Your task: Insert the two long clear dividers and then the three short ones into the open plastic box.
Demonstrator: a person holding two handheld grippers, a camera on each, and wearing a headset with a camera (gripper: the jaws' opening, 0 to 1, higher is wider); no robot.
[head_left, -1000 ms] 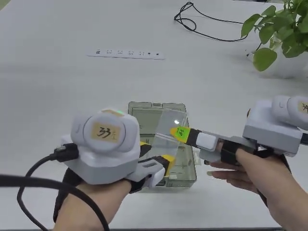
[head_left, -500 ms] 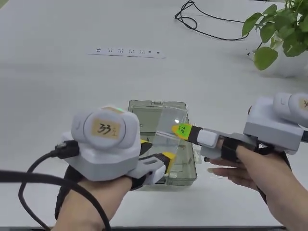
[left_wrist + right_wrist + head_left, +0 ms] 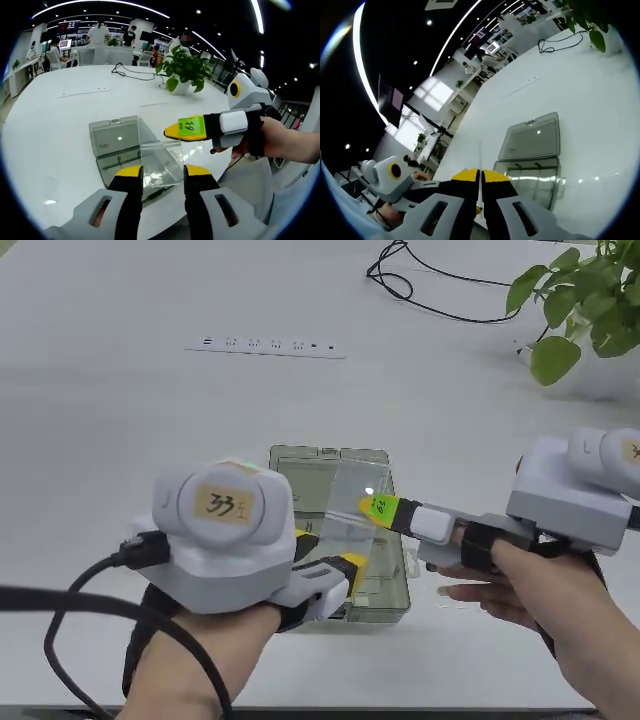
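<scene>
Right gripper (image 3: 378,508) has nudged up a shade, its jaws pinched tight on the clear divider (image 3: 352,502). The divider stands near upright over the open plastic box (image 3: 388,612), by the desk's (image 3: 150,420) near edge. Left gripper (image 3: 325,552) sits at the box's near-left side, jaws apart, straddling the divider's lower edge.

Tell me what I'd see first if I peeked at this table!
Probably the clear divider, pinched in the right gripper above the open plastic box in the middle of the white table. The left gripper is open beside it, and a leafy green plant stands at the far right.
</scene>
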